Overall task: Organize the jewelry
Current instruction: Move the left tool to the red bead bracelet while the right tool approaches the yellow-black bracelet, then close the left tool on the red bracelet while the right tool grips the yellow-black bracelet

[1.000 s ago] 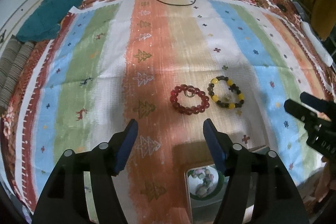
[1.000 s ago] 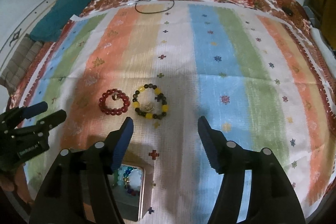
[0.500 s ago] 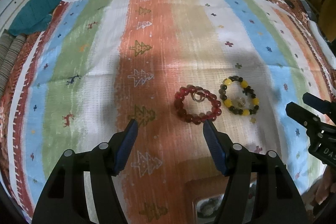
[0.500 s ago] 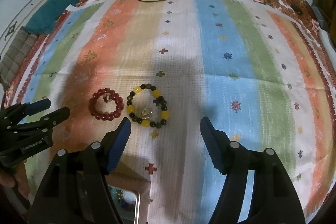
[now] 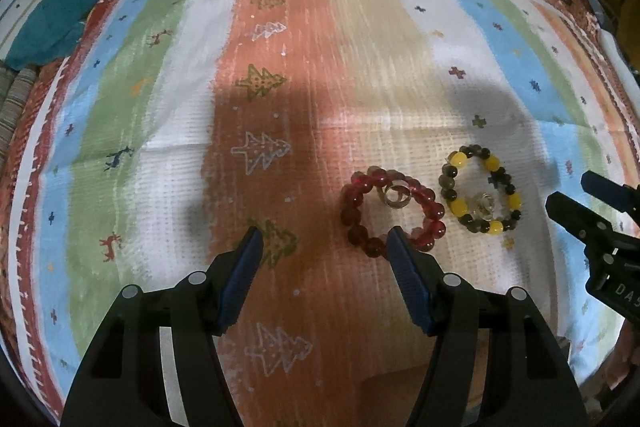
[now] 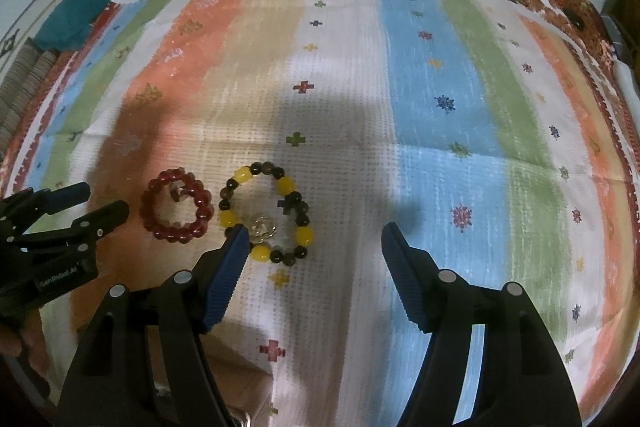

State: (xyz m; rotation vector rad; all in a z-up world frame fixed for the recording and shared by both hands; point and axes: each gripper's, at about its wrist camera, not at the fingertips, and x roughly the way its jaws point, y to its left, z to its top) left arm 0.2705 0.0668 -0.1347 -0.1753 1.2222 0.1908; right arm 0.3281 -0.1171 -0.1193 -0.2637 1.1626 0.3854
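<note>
Striped cloth [image 5: 132, 115] covers the surface; two bead bracelets lie flat on it, both sets of jaws open and empty.

Left gripper [image 5: 322, 247]: jaws spread, nothing between them; red bracelet [image 5: 362, 219] lies just right of the gap, its near edge hidden behind the right fingertip. Right gripper [image 6: 310, 241]: jaws spread, empty; yellow-and-dark bracelet [image 6: 280, 183] sits at the left fingertip, partly behind it, most of it outside the gap. Bracelets lie side by side, close but apart. A small metal piece lies inside each ring.
</note>
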